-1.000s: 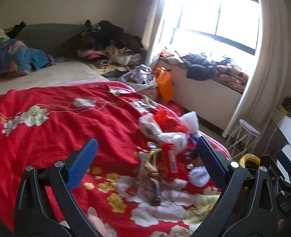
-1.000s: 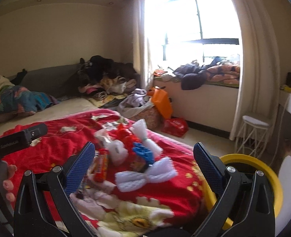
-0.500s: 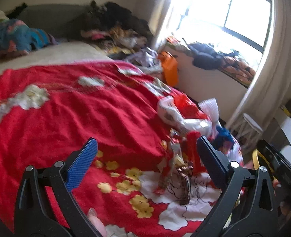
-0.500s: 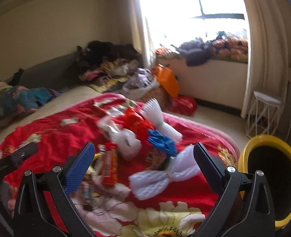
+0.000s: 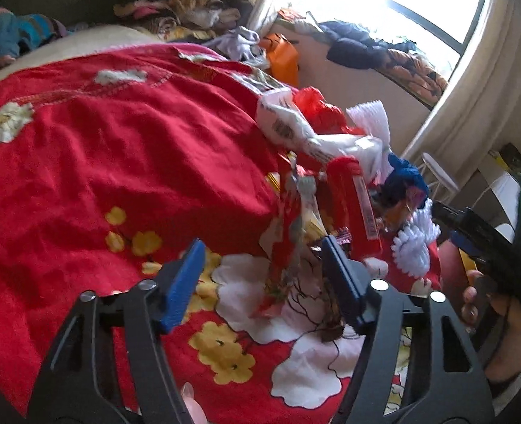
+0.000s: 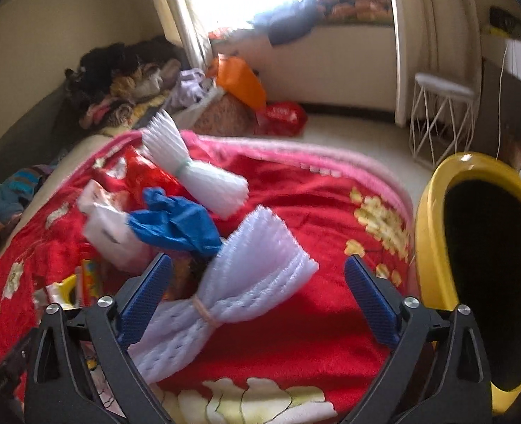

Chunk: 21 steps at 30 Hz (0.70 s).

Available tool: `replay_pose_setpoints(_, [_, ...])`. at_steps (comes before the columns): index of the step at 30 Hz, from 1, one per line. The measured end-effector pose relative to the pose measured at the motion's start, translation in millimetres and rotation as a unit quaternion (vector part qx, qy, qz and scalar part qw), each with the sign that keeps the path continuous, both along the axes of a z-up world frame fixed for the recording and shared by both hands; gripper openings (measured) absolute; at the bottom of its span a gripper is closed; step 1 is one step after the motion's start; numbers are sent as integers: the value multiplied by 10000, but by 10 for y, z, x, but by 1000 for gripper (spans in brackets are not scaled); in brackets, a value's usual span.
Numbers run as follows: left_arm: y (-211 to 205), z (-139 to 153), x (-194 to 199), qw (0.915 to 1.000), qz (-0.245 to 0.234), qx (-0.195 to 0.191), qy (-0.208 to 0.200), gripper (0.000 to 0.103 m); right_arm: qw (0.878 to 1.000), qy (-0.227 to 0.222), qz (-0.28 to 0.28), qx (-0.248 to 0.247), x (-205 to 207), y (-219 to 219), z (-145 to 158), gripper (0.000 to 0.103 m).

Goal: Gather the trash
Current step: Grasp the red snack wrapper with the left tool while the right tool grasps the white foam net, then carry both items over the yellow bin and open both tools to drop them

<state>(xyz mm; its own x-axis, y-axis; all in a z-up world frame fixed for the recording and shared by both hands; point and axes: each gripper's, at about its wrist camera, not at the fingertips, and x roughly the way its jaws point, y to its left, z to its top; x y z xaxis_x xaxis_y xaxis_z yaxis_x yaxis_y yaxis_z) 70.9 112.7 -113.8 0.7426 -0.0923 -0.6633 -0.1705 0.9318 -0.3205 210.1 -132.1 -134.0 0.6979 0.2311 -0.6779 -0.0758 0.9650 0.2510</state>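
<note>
A pile of trash lies on the red flowered blanket point(image 5: 119, 162). My left gripper point(image 5: 264, 279) hangs low over it, its jaws closing around a crumpled red-and-silver wrapper point(image 5: 285, 243), with the pads still clear of it. A long red packet point(image 5: 352, 208) lies just right of it. My right gripper point(image 6: 258, 296) is wide, its jaws starting to close around a white foam net point(image 6: 239, 279) tied with a rubber band, and not pressing on it. Behind it lie a blue crumpled bag point(image 6: 175, 222), a second foam net point(image 6: 196, 173) and a white plastic bag point(image 6: 108, 226).
A yellow bin point(image 6: 433, 229) stands by the bed's corner on the right. A white wire stool point(image 6: 440, 116), a red bag point(image 6: 281, 116) and an orange bag point(image 6: 239, 81) are on the floor by the window. Clothes are heaped at the bed's far end point(image 5: 189, 3).
Both grippers have sunk and tilted down toward the trash pile. The left jaws have narrowed a good deal, the right ones slightly. The yellow bin now looms larger in the right wrist view.
</note>
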Motion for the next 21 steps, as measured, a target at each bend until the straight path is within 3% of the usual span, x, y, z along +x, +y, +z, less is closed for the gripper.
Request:
replay_pose_setpoints(3, [-42, -48, 21, 9998, -150, -48, 87, 51, 9986, 417, 102, 310, 88, -38, -93, 72])
replay_pose_setpoints(6, [-86, -110, 56, 9993, -253, -138, 222, 41, 9968, 510, 228, 566, 51, -68, -106, 56])
replay_pose_setpoints(8, [-115, -133, 69, 9990, -308, -153, 277, 23, 9965, 457, 300, 637, 15, -89, -57, 35])
replay_pose_setpoints(11, [-148, -133, 54, 9987, -378, -157, 296, 10, 9955, 472, 407, 712, -51, -136, 22, 17])
replay_pose_setpoints(15, [-174, -52, 21, 9989, -422, -88, 199, 7, 9953, 407, 523, 708, -223, -204, 152, 7])
replay_pose_setpoints(21, [-160, 200, -74, 9992, -383, -52, -85, 5, 9954, 245, 627, 683, -484, -338, 288, 7])
